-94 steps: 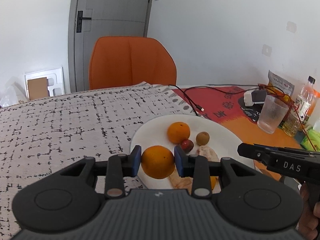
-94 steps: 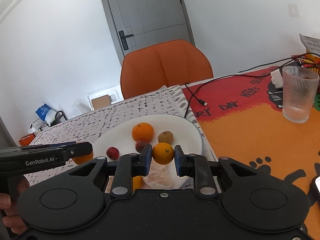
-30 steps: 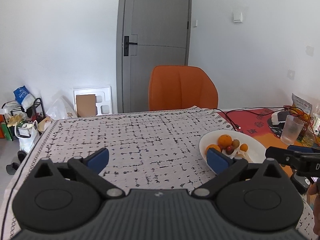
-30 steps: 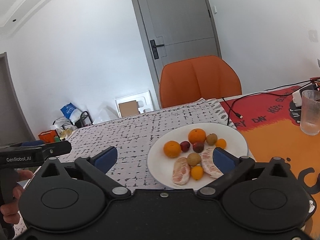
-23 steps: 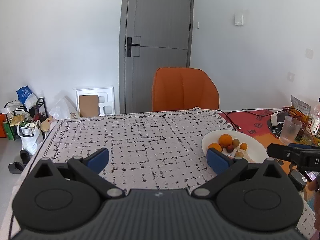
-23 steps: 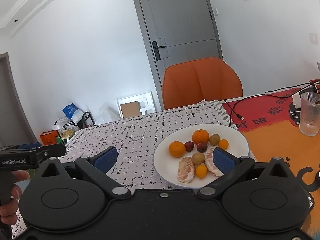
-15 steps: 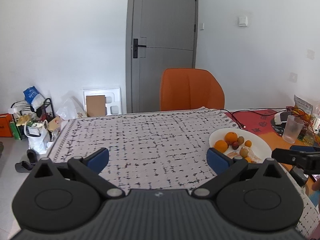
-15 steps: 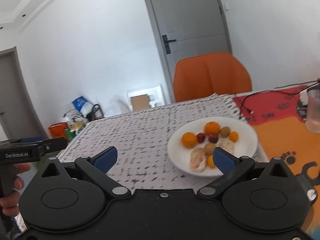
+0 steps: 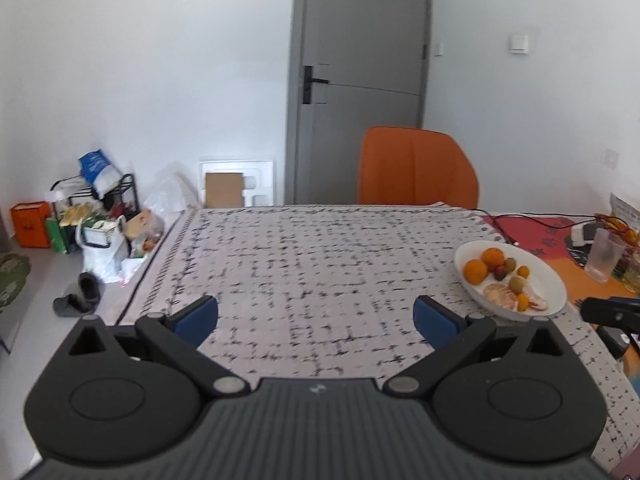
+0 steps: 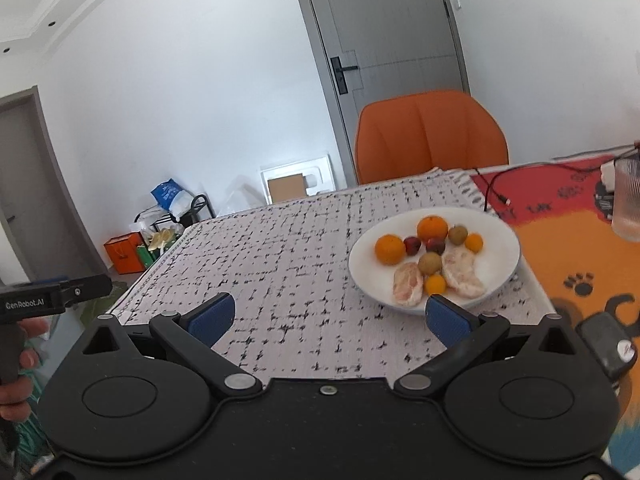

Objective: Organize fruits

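A white plate (image 10: 500,236) holds several fruits: two oranges (image 10: 389,249), small tangerines, red plums, kiwis and two peeled pomelo pieces (image 10: 460,266). It also shows at the right in the left wrist view (image 9: 550,276). My left gripper (image 9: 316,316) is open and empty, held back over the patterned cloth, well left of the plate. My right gripper (image 10: 328,316) is open and empty, near the plate's front edge and to its left.
An orange chair (image 9: 416,172) stands behind the table. A ribbed glass (image 10: 628,200) and a black cable (image 10: 492,184) lie on the red-orange mat (image 10: 560,248) at the right. A black device (image 10: 608,344) lies by my right gripper. Bags and boxes clutter the floor at the left.
Both grippers let go of their oranges onto the plate, opened wide and drew back and up from the plate. The left has moved further left over the cloth.
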A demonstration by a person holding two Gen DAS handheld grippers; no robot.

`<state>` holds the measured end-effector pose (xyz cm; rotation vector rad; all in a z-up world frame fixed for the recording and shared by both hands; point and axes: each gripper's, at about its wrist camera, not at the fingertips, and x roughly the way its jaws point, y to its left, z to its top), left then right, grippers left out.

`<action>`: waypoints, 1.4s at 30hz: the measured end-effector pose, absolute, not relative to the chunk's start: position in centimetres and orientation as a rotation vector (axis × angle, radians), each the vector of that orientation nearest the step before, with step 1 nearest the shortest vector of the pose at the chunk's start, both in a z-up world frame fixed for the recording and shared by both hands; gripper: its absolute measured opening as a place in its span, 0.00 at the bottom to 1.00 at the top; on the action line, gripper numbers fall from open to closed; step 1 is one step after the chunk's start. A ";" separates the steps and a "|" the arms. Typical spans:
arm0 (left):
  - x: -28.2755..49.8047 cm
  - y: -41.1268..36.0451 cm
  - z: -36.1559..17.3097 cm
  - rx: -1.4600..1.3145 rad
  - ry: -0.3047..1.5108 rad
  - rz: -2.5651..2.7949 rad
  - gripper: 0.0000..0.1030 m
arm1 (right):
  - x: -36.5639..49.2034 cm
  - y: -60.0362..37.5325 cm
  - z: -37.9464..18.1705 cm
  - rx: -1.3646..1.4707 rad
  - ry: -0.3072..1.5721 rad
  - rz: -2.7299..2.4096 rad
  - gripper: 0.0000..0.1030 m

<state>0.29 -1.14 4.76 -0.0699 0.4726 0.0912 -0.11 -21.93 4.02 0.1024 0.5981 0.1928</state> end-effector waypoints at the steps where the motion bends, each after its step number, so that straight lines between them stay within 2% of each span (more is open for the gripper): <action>1: 0.1 -1.0 4.7 -0.070 0.473 0.093 1.00 | -0.2 -21.9 4.0 0.099 0.597 0.185 1.00; 42: -0.9 0.6 2.1 -0.064 0.534 0.121 1.00 | -1.2 -20.5 2.5 0.046 0.612 0.152 1.00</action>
